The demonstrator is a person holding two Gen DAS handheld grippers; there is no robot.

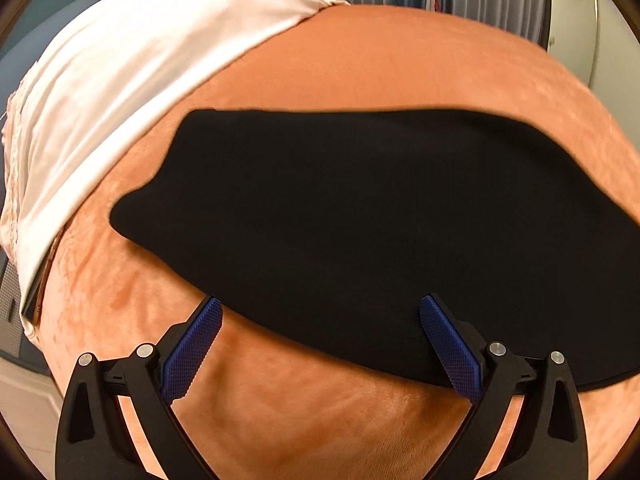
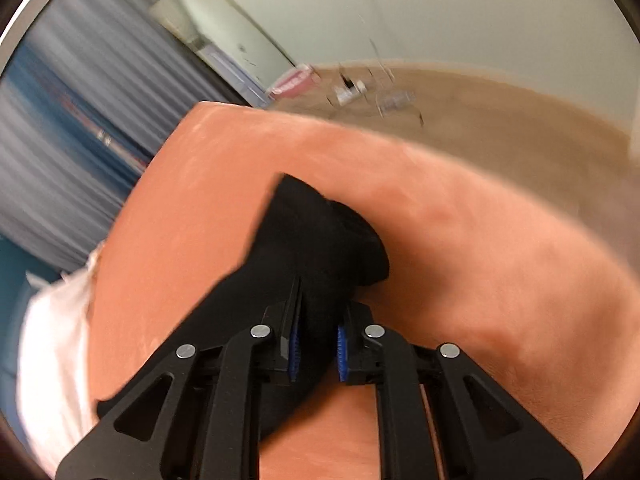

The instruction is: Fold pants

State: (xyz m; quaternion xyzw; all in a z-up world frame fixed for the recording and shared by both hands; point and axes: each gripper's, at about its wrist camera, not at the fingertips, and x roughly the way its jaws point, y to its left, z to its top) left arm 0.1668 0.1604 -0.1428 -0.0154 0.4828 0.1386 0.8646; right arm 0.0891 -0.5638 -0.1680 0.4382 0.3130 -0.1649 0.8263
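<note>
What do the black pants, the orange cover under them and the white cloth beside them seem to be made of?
Black pants: matte, probably knit; no sheen or weave visible. Orange cover: plush, velvety; brushed streaks show. White cloth: smooth, slightly glossy, perhaps satin.

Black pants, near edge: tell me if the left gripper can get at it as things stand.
Probably yes. The left gripper is open, its jaws spread wide right at the near edge of the black pants, which lie flat on the orange blanket. Nothing sits between them.
</note>
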